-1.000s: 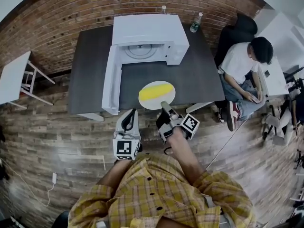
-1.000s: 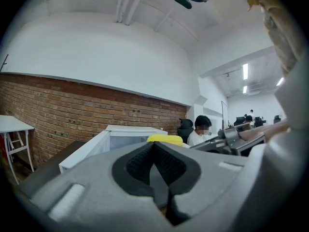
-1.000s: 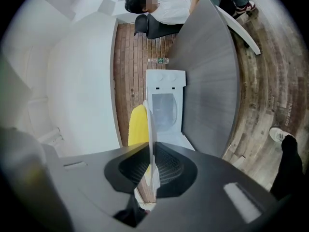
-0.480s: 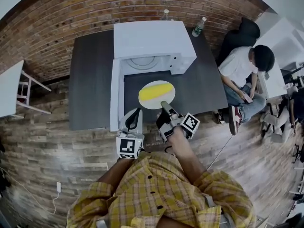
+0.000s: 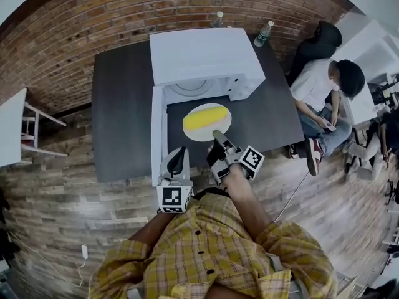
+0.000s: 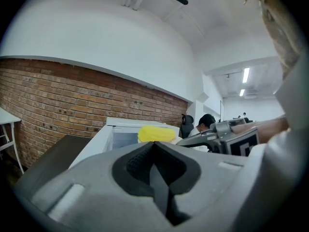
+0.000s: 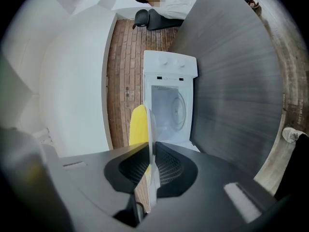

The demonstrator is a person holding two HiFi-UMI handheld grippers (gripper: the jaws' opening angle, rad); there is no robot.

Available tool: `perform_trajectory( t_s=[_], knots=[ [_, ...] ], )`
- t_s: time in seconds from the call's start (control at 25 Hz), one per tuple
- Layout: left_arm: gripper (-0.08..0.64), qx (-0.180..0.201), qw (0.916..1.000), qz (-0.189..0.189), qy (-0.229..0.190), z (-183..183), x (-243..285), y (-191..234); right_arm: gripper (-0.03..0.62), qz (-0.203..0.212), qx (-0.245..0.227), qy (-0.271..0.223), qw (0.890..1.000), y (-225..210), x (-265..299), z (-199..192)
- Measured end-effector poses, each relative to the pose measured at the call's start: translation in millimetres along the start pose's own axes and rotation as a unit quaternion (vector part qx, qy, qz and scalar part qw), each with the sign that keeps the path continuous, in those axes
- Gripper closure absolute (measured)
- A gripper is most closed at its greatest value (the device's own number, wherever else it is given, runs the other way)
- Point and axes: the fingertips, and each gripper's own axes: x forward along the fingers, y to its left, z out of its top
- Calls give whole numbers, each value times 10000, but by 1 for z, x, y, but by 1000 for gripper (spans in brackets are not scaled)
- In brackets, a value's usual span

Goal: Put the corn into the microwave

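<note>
A yellow corn cob (image 5: 206,116) lies on a white plate (image 5: 192,132). My right gripper (image 5: 217,136) is shut on the plate's near rim and holds it just in front of the white microwave (image 5: 202,55). The microwave's door (image 5: 158,136) swings open to the left. In the right gripper view the plate (image 7: 151,129) stands edge-on between the jaws, with the corn (image 7: 139,124) on it and the microwave cavity (image 7: 169,105) beyond. My left gripper (image 5: 177,154) is shut and empty, next to the door's near end. The left gripper view shows the corn (image 6: 155,133) beyond the gripper (image 6: 155,146).
The microwave stands on a dark table (image 5: 121,117) against a brick wall. Two bottles (image 5: 264,33) (image 5: 217,18) stand behind it. A seated person (image 5: 324,86) is at the right, by a black chair (image 5: 321,39). A white side table (image 5: 9,126) stands at the left.
Both grippers and the plate with the corn have moved forward, closer to the microwave's open mouth. The left gripper now sits beside the door's near end.
</note>
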Motion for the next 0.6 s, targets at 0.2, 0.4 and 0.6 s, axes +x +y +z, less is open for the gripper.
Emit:
perform_trajectory(
  t_s=[0.2, 0.4, 0.6],
  knots=[
    [560, -27, 10000, -57, -17, 1, -1, -1, 555, -108, 6, -39, 9999, -6, 0, -1],
    [560, -61, 10000, -4, -21, 0, 0, 2, 555, -147, 42, -27, 9999, -8, -1, -2],
    [560, 29, 9999, 102, 1, 0, 3, 0, 555, -143, 55, 77, 9999, -9, 2, 3]
  ],
)
